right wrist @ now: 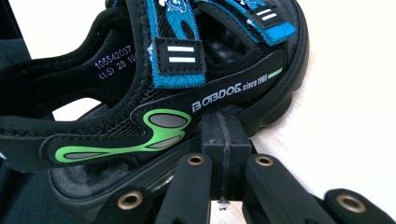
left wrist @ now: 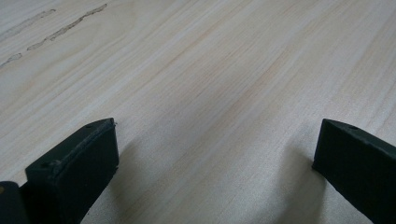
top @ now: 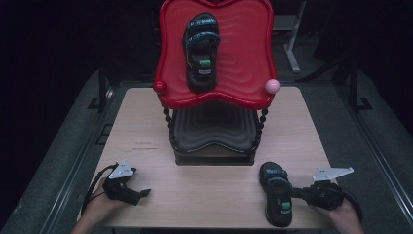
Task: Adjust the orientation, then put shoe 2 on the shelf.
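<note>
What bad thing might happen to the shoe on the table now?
The right gripper, jaws together, touches the side of the sandal on the table, which lies near the table edge; a push might slide it off. If lifted to the red tray, it might knock the sandal there.

Dim room, lit tabletop, sharp close-ups

The high view was dark all around, with only the table (top: 204, 180) and red tray (top: 243, 48) catching overhead light. The left gripper view was evenly bright, with soft shadows beside the jaws. The right gripper view overexposed the table behind the sandal (right wrist: 154, 93), and the near linkage was slightly soft.
</note>
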`<state>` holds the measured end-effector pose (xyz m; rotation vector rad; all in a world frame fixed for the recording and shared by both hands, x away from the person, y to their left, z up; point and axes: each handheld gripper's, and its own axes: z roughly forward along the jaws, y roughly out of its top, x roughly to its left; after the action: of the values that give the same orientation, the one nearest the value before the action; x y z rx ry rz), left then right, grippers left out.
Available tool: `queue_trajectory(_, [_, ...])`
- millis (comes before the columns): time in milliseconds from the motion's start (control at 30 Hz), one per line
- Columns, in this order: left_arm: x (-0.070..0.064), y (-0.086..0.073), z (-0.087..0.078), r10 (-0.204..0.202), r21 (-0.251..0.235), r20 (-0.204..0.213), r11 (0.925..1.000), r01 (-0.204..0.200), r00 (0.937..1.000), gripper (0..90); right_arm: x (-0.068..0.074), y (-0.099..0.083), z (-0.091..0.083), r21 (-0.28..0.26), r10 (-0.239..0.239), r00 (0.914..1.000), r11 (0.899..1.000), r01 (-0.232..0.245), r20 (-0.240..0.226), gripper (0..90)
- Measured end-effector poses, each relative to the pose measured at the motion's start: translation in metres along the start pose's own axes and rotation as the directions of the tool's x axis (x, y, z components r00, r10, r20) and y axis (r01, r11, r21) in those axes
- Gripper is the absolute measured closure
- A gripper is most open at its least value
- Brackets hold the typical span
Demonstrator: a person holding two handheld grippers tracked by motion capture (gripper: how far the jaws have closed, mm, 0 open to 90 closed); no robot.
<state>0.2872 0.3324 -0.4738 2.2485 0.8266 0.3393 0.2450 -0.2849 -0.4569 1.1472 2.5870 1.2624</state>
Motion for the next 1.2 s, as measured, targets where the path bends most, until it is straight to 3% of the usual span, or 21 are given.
queue_trajectory(133, [0.000,0.000,0.000,0.001,0.000,0.001,1.0000,-0.001,1.0000,0.0,0.000,0.002,-0.002,-0.006,-0.005,1.0000,1.000,0.005,0.003,89.6])
queue_trajectory(233, [0.000,0.000,0.000,0.001,-0.001,0.001,1.0000,-0.001,1.0000,0.0,0.000,0.005,-0.010,-0.053,0.005,1.0000,0.999,-0.005,0.007,89.4])
queue_trajectory(533, [0.000,0.000,0.000,0.002,-0.001,0.002,1.0000,-0.002,1.0000,0.0,0.002,0.020,-0.029,-0.207,0.004,0.9988,0.978,-0.014,-0.048,69.9])
queue_trajectory(700, [0.000,0.000,0.000,0.003,0.000,0.002,1.0000,-0.003,1.0000,0.0,0.007,0.032,-0.028,-0.253,-0.025,0.9950,0.968,-0.001,-0.096,61.5])
queue_trajectory(967, [0.000,0.000,0.000,0.003,-0.001,0.004,1.0000,-0.003,1.0000,0.0,0.008,0.044,-0.001,-0.216,-0.064,0.9856,0.976,0.029,-0.157,55.3])
queue_trajectory(1200, [0.000,0.000,0.000,0.003,-0.001,0.004,1.0000,-0.003,1.0000,0.0,0.004,0.040,0.012,-0.178,-0.063,0.9795,0.984,0.028,-0.191,58.7])
